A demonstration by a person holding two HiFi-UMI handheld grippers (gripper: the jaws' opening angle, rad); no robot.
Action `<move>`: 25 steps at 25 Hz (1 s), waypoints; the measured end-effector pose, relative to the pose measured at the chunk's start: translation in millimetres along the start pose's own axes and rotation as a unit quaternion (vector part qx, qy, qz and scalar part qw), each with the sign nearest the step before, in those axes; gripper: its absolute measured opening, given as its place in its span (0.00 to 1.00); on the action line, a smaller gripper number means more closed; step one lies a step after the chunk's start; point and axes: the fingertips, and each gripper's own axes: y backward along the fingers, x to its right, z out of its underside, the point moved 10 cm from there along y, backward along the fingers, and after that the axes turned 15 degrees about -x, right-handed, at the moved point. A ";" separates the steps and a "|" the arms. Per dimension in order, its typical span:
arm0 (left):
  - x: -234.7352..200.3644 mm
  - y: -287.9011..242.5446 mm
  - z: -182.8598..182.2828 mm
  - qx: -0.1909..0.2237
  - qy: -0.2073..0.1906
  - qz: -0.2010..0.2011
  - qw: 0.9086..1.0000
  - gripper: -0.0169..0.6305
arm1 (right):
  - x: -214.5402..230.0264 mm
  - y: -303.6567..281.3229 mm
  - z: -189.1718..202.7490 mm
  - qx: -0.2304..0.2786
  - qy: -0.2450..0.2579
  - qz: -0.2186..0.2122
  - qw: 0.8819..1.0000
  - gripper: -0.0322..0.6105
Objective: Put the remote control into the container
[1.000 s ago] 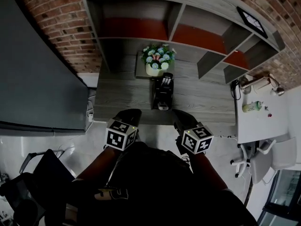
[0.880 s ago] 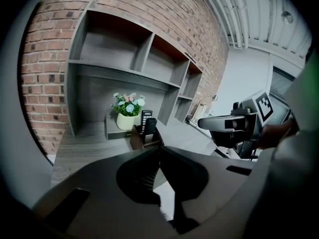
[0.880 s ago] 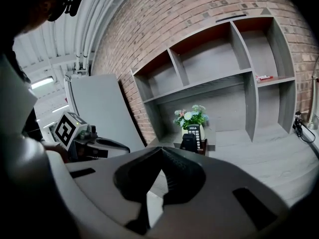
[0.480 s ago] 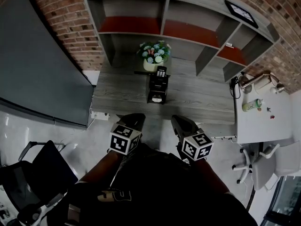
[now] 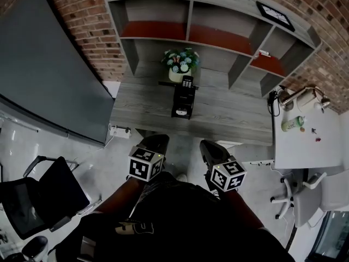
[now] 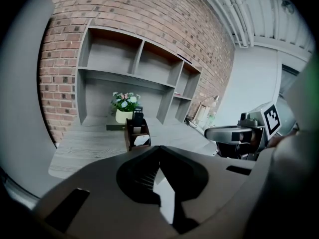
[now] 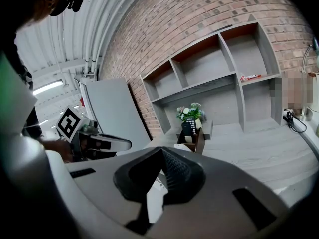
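The black remote control (image 5: 187, 82) stands upright in the rear slot of a dark brown container (image 5: 182, 101) on the grey wooden desk (image 5: 142, 105). The left gripper view shows the remote control (image 6: 138, 113) and container (image 6: 136, 134) far ahead, as does the right gripper view, with remote control (image 7: 189, 125) and container (image 7: 194, 140). My left gripper (image 5: 156, 140) and right gripper (image 5: 206, 145) hang over the floor in front of the desk, well short of it. Each one is shut with nothing in it.
A pot of flowers (image 5: 180, 65) stands behind the container, under grey shelving (image 5: 191, 21). A white side table (image 5: 305, 138) with a bottle and lamp is at the right, an office chair (image 5: 299, 187) below it. A black chair (image 5: 46, 192) and dark panel (image 5: 49, 81) are at the left.
Both grippers and the view have drawn back from the desk, which now looks smaller and farther. More floor and the black chair show at the lower left. The jaws stayed shut.
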 end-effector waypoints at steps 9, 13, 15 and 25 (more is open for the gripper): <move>18.9 5.7 21.1 -0.012 -0.002 -0.012 1.000 0.04 | -6.7 9.2 15.3 -0.001 0.020 -0.008 1.000 0.06; 22.5 10.6 23.4 -0.013 -0.003 -0.016 1.000 0.04 | -7.4 12.0 18.8 0.002 0.017 -0.011 1.000 0.06; 22.9 13.2 22.9 -0.009 -0.004 -0.018 1.000 0.04 | -9.2 12.5 18.2 0.003 0.019 -0.012 1.000 0.06; 21.9 19.8 26.9 -0.005 -0.006 -0.024 1.000 0.04 | -14.5 11.0 20.8 -0.001 0.017 -0.020 1.000 0.06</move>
